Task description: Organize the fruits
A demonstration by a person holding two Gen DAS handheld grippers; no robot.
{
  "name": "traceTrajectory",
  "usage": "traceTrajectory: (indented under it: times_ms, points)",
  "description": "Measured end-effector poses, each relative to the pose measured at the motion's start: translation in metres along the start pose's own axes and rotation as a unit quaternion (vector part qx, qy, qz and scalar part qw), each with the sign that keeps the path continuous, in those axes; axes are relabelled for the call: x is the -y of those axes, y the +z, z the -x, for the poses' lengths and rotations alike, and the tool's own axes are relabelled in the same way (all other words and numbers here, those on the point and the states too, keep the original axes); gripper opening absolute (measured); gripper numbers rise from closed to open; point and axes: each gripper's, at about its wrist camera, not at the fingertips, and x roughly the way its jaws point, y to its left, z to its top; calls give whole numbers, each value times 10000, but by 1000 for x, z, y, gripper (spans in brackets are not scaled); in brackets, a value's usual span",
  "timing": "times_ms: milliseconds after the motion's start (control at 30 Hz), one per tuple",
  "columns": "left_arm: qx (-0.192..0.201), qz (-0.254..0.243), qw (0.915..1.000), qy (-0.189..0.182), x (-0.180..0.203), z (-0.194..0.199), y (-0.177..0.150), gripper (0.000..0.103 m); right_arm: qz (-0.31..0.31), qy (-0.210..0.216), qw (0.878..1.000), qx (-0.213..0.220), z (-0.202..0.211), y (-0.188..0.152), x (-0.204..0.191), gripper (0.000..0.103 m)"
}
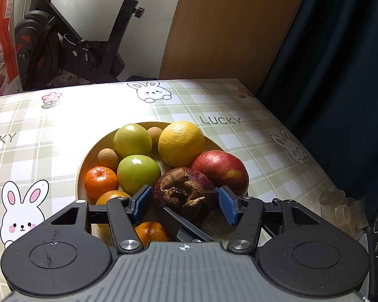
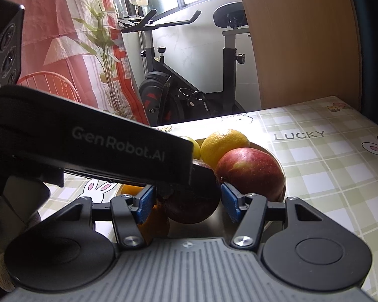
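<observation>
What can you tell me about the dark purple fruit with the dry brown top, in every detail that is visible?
The purple fruit is round, with dull reddish-purple skin and a shrivelled brown calyx turned up toward the camera; it looks like a mangosteen. It lies at the near side of the plate, against the red apple, close beside a green apple. The left gripper is open, one blue pad on either side, not clearly pressing. A dark finger of the other tool lies across its near edge. In the right wrist view it is half hidden.
</observation>
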Motion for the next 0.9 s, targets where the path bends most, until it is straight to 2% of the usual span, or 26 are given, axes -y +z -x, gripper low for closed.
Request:
traceTrajectory:
  times_ms: [267, 500, 800, 900]
  points:
    - [191, 82, 9997, 140, -2, 12, 0, 61, 53, -22, 10000, -34, -3, 1, -1, 60]
    - [466, 250, 9983, 253, -15, 38, -1, 62, 171, -84, 9998, -77, -6, 3, -5, 62]
    - [758, 378, 9944, 629, -32, 73, -3, 67, 200, -136, 9993, -300, -10, 9, -10, 66]
    - [870, 379, 9929, 717, -35, 87, -4, 74, 240, -174, 9988, -393, -10, 12, -11, 68]
